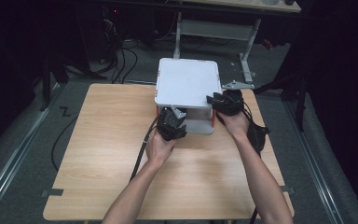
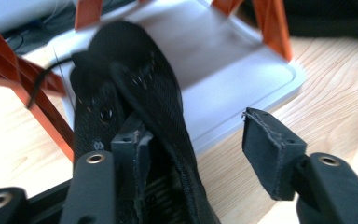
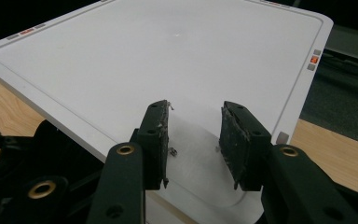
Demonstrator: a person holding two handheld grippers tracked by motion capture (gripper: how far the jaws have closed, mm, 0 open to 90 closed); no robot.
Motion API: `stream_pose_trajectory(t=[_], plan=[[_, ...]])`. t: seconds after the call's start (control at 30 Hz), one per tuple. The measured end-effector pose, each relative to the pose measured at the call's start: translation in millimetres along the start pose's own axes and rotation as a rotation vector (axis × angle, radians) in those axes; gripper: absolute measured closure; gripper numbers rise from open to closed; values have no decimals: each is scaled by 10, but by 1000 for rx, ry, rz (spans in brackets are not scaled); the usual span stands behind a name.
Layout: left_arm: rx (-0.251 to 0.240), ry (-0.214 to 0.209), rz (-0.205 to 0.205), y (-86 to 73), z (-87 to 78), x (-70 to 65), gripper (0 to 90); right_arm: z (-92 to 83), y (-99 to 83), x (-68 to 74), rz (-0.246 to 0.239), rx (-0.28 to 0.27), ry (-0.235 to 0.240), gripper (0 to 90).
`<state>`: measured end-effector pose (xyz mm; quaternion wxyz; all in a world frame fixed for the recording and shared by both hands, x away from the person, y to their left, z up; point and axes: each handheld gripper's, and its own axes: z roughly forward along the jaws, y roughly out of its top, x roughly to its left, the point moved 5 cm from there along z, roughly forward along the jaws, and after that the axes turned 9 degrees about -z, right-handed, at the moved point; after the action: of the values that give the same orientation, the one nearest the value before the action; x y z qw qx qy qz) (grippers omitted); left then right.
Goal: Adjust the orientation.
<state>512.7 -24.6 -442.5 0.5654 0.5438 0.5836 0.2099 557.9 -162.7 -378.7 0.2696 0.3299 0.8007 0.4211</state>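
A white two-level rack (image 1: 186, 81) with orange legs (image 2: 270, 23) stands at the far middle of the wooden table (image 1: 107, 140). A black shoe (image 2: 130, 84) lies on its lower shelf (image 2: 233, 70), one end sticking out toward me. My left gripper (image 1: 171, 122) is at the rack's front. In the left gripper view this gripper (image 2: 200, 140) is open, one pad inside the shoe's opening and the other well clear of it. My right gripper (image 1: 219, 100) hovers over the front right corner of the rack's top (image 3: 168, 56). It (image 3: 196, 140) is open with nothing between its pads.
Bare wood lies in front of the rack and on both sides. A cable (image 1: 140, 158) trails from the left gripper across the table. Beyond the table stand a second table's legs (image 1: 247, 56), and cables (image 1: 121, 58) lie on the grey floor.
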Motion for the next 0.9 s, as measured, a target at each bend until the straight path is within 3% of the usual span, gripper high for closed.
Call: stream_pose_trajectory(t=[0.3, 0.47, 0.67, 0.73, 0.77, 0.9], plan=[[-51, -61, -40, 275, -297, -32, 382, 1, 1, 0, -5, 0, 1, 620], [-73, -79, -39, 366, -468, -34, 349, 1, 0, 0, -4, -1, 2, 620], [-79, -48, -15, 322, -634, 103, 304, 1, -1, 0, -4, -2, 2, 620], [-49, -31, -29, 246, -712, 230, 293, 1, -1, 1, -4, -2, 2, 620], [-49, -31, -29, 246, -712, 230, 292, 1, -1, 1, -4, -2, 1, 620], [25, -6, -33, 34, -775, 388, 293, 2, -1, 2, -4, -2, 1, 620]])
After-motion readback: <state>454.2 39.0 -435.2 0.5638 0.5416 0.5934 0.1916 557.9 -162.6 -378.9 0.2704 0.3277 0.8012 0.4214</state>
